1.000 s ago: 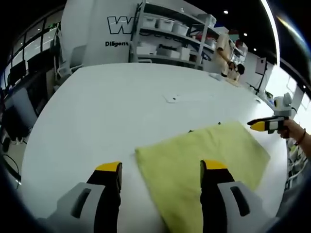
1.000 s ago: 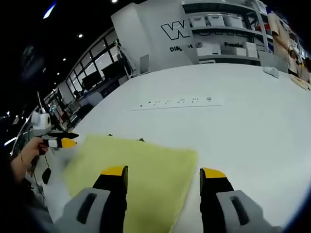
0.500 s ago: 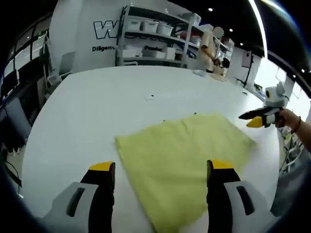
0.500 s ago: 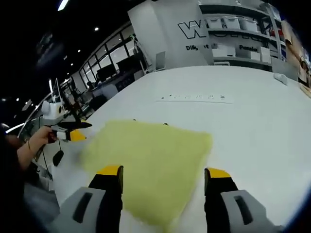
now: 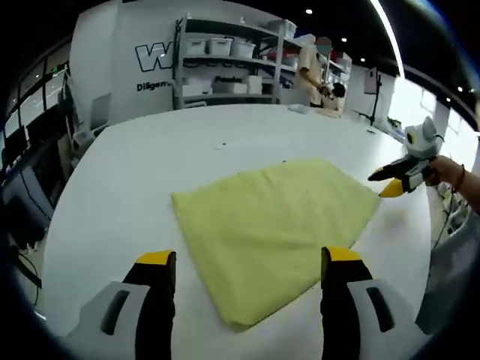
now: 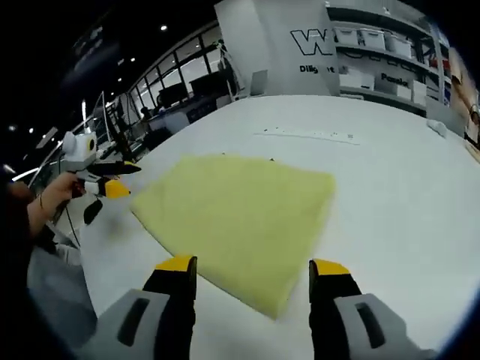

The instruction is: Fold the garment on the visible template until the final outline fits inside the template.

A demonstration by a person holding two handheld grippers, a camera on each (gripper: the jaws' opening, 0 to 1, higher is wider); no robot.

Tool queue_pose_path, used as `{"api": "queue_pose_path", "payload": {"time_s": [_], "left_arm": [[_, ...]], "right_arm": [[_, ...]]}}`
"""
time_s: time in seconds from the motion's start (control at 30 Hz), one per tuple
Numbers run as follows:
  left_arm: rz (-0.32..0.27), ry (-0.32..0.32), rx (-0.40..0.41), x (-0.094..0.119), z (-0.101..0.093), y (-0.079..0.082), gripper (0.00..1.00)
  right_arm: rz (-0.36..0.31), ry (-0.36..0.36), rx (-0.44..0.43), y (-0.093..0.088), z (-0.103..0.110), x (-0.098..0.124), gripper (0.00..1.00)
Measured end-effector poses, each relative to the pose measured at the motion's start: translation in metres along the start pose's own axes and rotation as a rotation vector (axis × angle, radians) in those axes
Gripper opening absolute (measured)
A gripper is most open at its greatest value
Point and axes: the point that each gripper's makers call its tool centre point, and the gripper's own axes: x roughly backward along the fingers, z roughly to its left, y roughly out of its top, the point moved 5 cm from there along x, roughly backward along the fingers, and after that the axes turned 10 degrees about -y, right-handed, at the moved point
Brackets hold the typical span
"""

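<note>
A yellow-green garment (image 5: 274, 225) lies folded flat in a rough rectangle on the white table (image 5: 135, 172). Tiny dark template marks (image 6: 271, 160) peek out at its far edge. My left gripper (image 5: 249, 259) is open, its yellow-tipped jaws just short of the cloth's near corner, with nothing between them. My right gripper (image 6: 253, 266) is open too, hovering before the garment (image 6: 236, 217) from the opposite side. Each gripper appears in the other's view beside a cloth corner, held by a hand: the right gripper (image 5: 391, 182) and the left gripper (image 6: 111, 180).
A pale strip with small dark marks (image 6: 307, 135) lies on the table beyond the garment. Shelves with white bins (image 5: 225, 60) and a standing person (image 5: 309, 67) are behind the table. Desks and chairs (image 6: 176, 105) stand past the table's far-left edge.
Both grippers have drawn back from the garment; its near corners, earlier between the jaws, now lie ahead of them. The cloth itself keeps its folded shape.
</note>
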Motion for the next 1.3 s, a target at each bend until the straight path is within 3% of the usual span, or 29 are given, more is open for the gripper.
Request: {"api": "queue_pose_path", "payload": {"time_s": [0.17,0.47,0.53,0.63,0.87,0.97,1.17,1.3], "left_arm": [[0.009,0.019,0.021,0.003,0.0,-0.011,0.8],[0.061,0.042,0.038,0.014,0.008,-0.037,0.74],[0.087,0.053,0.033,0.016,0.011,-0.042,0.7],[0.101,0.069,0.034,0.02,0.015,-0.051,0.61],[0.123,0.048,0.015,0.019,0.013,-0.061,0.38],[0.124,0.056,-0.006,0.017,0.015,-0.062,0.26],[0.122,0.026,-0.019,0.015,0.011,-0.062,0.11],[0.119,0.005,-0.045,0.015,0.008,-0.06,0.07]], "right_arm": [[0.046,-0.009,0.041,-0.015,-0.001,0.004,0.47],[0.057,-0.01,0.034,-0.029,-0.005,0.003,0.38],[0.063,-0.021,0.04,-0.032,-0.006,0.002,0.35],[0.06,-0.028,0.058,-0.035,-0.007,0.002,0.23],[0.049,-0.065,0.055,-0.033,-0.016,0.002,0.04],[0.044,-0.06,0.027,-0.033,-0.017,0.003,0.02],[0.049,-0.059,0.024,-0.035,-0.015,0.003,0.0],[0.056,-0.059,0.013,-0.035,-0.014,0.003,0.0]]}}
